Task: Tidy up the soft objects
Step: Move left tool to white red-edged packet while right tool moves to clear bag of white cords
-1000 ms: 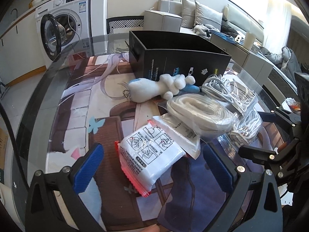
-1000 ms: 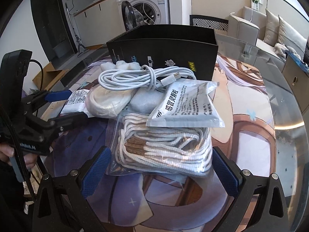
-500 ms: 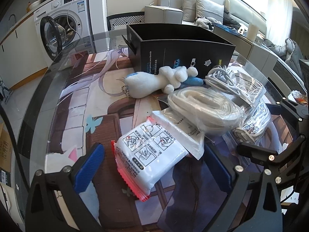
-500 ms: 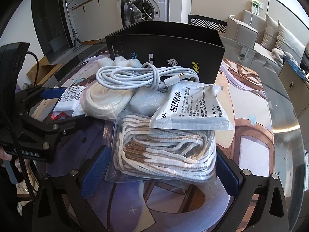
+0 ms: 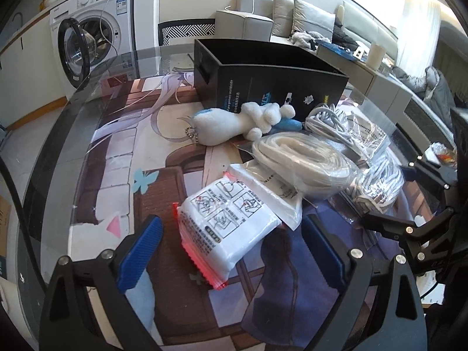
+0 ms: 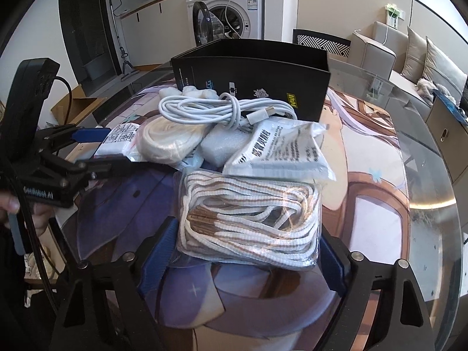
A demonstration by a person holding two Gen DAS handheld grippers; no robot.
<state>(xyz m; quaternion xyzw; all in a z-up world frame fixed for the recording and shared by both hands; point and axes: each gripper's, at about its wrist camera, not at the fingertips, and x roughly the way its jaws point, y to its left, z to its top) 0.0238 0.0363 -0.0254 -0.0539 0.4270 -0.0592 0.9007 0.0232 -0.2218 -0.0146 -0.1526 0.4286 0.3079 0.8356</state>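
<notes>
A pile of soft items lies on the glass table before an open black box [image 5: 272,84]. A white pack with red edges [image 5: 225,228] sits between the open fingers of my left gripper [image 5: 231,248]. Behind it are a bagged white coil [image 5: 304,163] and a white plush toy [image 5: 234,122]. My right gripper [image 6: 242,248] is open around a bag of white and tan cord [image 6: 251,216]. Above that lie a white printed sachet [image 6: 280,152], a white USB cable [image 6: 222,108] and the black box [image 6: 251,79].
The table's glass edge [image 5: 49,158] curves at the left. A washing machine [image 5: 93,38] stands beyond it, a sofa [image 5: 307,20] at the back. The left gripper shows in the right wrist view [image 6: 87,152], the right gripper in the left wrist view [image 5: 409,228].
Both grippers have moved forward toward the pile. The cord bag now reaches further in between the right fingers, and the white pack sits closer between the left fingers.
</notes>
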